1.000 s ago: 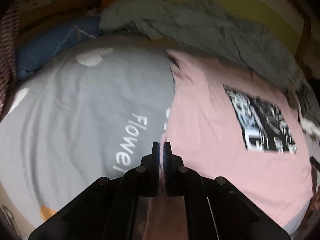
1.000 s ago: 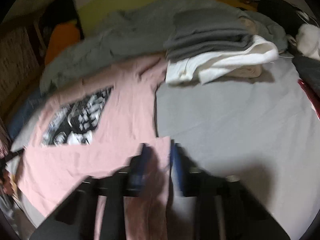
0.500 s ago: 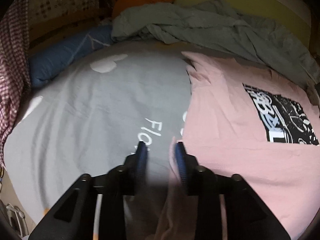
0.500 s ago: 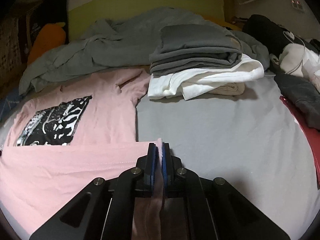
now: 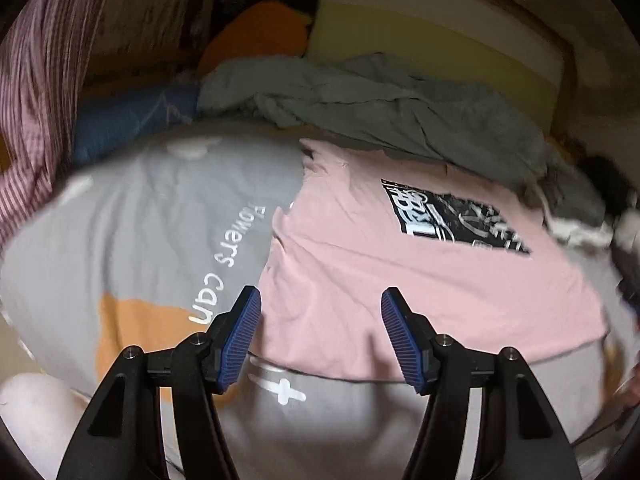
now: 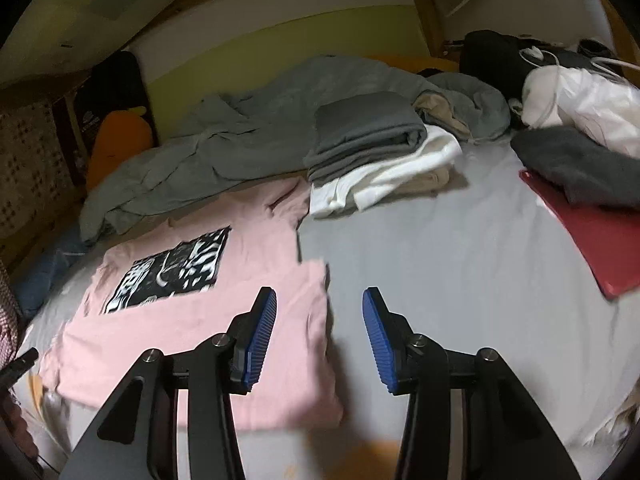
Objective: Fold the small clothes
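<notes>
left gripper [image 5: 320, 300]: jaws just opened wide, nothing held
right gripper [image 6: 319, 300]: jaws just opened, empty
pink t-shirt [image 5: 400, 272]: folded, flat on bed [image 6: 460, 272]

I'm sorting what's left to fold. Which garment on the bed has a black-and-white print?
The pink T-shirt, spread flat nearest the grippers; the folded grey top and the white one stacked behind it look plain.

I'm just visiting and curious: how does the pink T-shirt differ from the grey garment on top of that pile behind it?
The pink T-shirt lies spread over the bed with one fold; the grey garment is a compact bundle atop white clothes. The pink T-shirt shows a black-and-white print; the grey garment looks plain. Neither is held by any fingers.
</notes>
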Available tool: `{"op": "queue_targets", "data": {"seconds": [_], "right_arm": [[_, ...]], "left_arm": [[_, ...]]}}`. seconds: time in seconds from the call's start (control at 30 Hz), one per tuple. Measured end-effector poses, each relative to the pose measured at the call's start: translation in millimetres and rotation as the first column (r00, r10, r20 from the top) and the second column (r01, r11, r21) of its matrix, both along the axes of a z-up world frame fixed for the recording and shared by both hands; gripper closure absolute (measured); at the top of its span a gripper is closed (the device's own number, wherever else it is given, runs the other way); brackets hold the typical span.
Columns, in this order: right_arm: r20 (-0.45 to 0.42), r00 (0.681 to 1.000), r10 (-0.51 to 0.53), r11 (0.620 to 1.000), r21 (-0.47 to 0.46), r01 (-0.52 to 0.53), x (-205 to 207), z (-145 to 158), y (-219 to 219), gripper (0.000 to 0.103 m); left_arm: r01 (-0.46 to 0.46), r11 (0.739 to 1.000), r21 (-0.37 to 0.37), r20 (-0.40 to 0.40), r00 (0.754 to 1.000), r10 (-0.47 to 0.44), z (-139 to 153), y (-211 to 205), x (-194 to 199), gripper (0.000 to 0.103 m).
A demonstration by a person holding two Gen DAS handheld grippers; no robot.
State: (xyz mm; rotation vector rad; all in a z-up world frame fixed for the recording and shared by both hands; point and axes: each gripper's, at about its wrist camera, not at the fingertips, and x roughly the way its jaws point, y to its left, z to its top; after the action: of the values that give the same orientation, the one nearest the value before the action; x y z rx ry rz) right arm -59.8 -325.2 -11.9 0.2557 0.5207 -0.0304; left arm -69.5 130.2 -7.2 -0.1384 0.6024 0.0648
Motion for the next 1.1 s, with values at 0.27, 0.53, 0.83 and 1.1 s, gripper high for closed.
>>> {"op": "queue_targets", "data": {"seconds": [0.27, 0.53, 0.83, 1.1], "right_arm": [[-0.105, 0.983, 0.15, 0.971, -0.171, -0.166, 9, -20, 52, 0.057], [-0.226, 0.97, 0.092, 0.97, -0.201, -0.139, -5, -46, 52, 0.057], [-0.206, 0.975, 0.086, 0.996, 0.051, -0.078, -30, -48, 17, 0.056], [-0.21, 0.973, 0.095, 0.955, 0.296, -0.03, -28, -58, -15, 0.056]], "left_arm": [[0.041, 0.993, 0.107, -0.06, 0.998, -0.034, -17, -35, 16, 0.05], [-0.028, 0.989, 0.143, -0.151, 0.987, 0.049, -48, -36, -2, 0.049], [-0.058, 0.985, -0.16, -0.141, 0.989, 0.036, -43, -5, -19, 0.038], [-0.149, 0.886, -0.44, -0.159, 0.983, 0.087, -52, 33, -14, 0.037]]}}
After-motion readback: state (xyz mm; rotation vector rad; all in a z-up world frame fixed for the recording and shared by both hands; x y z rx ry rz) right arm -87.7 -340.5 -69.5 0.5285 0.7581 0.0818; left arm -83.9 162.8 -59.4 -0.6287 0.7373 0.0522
